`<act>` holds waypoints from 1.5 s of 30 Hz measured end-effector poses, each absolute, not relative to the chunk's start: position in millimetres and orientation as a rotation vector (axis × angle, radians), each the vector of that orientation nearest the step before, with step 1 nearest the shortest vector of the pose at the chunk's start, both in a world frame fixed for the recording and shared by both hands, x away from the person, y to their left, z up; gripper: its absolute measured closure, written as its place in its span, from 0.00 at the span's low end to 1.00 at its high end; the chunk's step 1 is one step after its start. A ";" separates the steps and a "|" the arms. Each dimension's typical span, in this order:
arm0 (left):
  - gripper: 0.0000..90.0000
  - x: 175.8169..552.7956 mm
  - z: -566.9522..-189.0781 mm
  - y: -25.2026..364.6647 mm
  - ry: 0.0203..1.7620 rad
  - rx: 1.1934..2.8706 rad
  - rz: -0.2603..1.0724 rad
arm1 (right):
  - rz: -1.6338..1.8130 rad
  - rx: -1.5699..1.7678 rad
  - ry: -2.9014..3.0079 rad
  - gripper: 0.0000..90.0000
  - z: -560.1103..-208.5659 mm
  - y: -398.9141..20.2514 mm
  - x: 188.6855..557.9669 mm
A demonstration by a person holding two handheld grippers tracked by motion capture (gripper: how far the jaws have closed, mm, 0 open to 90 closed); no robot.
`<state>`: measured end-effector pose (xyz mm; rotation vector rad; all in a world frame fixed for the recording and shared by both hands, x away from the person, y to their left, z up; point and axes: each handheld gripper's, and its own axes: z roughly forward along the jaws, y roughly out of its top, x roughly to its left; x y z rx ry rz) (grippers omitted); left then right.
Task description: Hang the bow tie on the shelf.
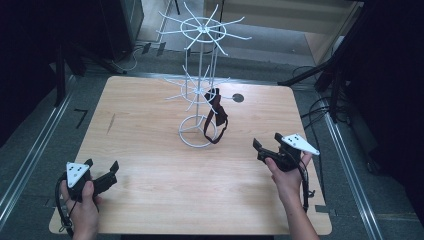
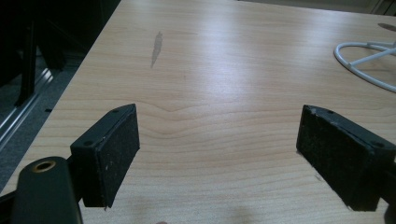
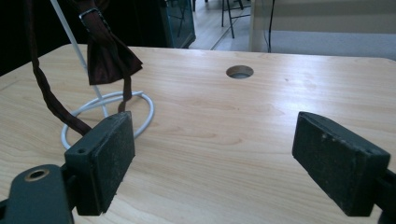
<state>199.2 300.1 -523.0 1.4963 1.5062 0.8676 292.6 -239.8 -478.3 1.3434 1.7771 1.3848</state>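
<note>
A white wire display stand (image 1: pixel 198 90), with two tiers of radiating hooks on a thin upright pole and a ring-shaped base, stood on the pale wood-grain rectangular table (image 1: pixel 150 165), a little beyond the table's middle. From a hook on the lower tier, on the stand's right side, hung a dark maroon fabric bow tie with a looped strap (image 1: pixel 215 116); the strap's loop drooped down beside the base ring, and whether it touched the tabletop could not be told. In the right gripper view the bow tie (image 3: pixel 105 51) hung close to the pole, a small metal clasp showing near its top, the strap trailing down in front of the white base ring (image 3: pixel 112 114). A round hole in the tabletop (image 1: pixel 238 98) lay to the right of the stand, slightly farther away. A faint grey smudge on the wood (image 1: pixel 110 123) lay to the left of the stand. The left gripper (image 1: pixel 102 173), black with a grey three-cornered plate on top, was held in the person's left hand (image 1: pixel 82 207) well to the near left of the stand, its jaws spread wide and empty over bare wood. The right gripper (image 1: pixel 266 142), held in the right hand (image 1: pixel 286 177), sat to the near right of the stand, jaws likewise parted with nothing between them, pointed toward the stand's base and the bow tie.
</note>
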 end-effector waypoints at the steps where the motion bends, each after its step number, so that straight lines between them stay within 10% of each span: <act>1: 0.15 199.2 -523.0 300.2 1.507 1.495 0.866 | 1.385 1.345 1.773 0.15 -479.6 -242.1 291.1; 45: 0.15 198.2 -523.1 303.9 1.518 1.462 0.845 | 1.289 1.484 1.716 0.15 -529.8 -333.3 236.9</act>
